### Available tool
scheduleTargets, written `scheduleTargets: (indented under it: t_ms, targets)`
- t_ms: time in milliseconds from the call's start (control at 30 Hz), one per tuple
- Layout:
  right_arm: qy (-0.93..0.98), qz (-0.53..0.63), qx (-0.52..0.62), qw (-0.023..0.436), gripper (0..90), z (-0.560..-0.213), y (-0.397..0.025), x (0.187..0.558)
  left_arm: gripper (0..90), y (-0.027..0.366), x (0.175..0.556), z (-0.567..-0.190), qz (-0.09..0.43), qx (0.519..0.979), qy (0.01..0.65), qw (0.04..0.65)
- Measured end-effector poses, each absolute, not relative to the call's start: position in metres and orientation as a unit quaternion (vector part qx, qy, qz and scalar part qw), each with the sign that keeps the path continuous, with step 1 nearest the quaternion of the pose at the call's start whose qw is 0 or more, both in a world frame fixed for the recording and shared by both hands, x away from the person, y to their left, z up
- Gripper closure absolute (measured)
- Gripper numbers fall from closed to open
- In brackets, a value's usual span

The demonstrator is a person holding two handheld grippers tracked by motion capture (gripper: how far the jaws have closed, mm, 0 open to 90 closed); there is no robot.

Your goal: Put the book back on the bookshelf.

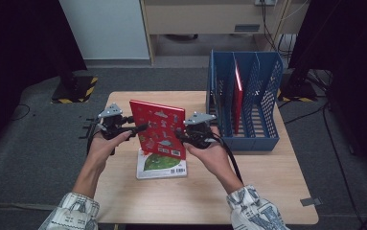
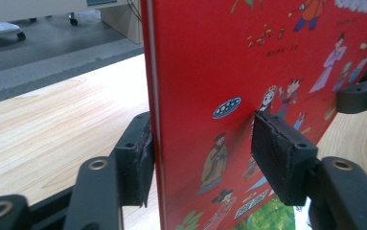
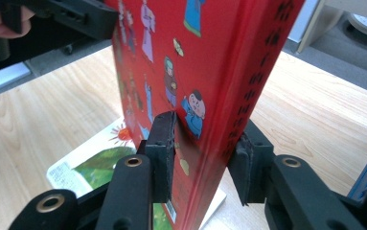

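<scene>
While the red hardcover picture book (image 1: pixel 158 128) is already upright above the wooden surface (image 1: pixel 248 191), pinched at its edges by the left gripper (image 1: pixel 132 128) and right gripper (image 1: pixel 183 134) fingers, filing it into the blue plastic rack (image 1: pixel 267 103) likely remains.
</scene>
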State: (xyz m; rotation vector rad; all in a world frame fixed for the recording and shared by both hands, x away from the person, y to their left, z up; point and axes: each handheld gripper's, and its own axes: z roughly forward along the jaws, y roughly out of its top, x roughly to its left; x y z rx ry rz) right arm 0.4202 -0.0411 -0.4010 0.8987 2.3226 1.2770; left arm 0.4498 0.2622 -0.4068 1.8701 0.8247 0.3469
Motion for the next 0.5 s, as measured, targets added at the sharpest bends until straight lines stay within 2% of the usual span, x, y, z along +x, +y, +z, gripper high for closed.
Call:
scheduleTargets:
  t_ms: [500]
  targets:
    - [0.824,0.46,0.293,0.153,72.0,-0.393,-0.04,0.404,34.8,0.26,0.447,-0.411,0.157,0.767,0.342,0.52]
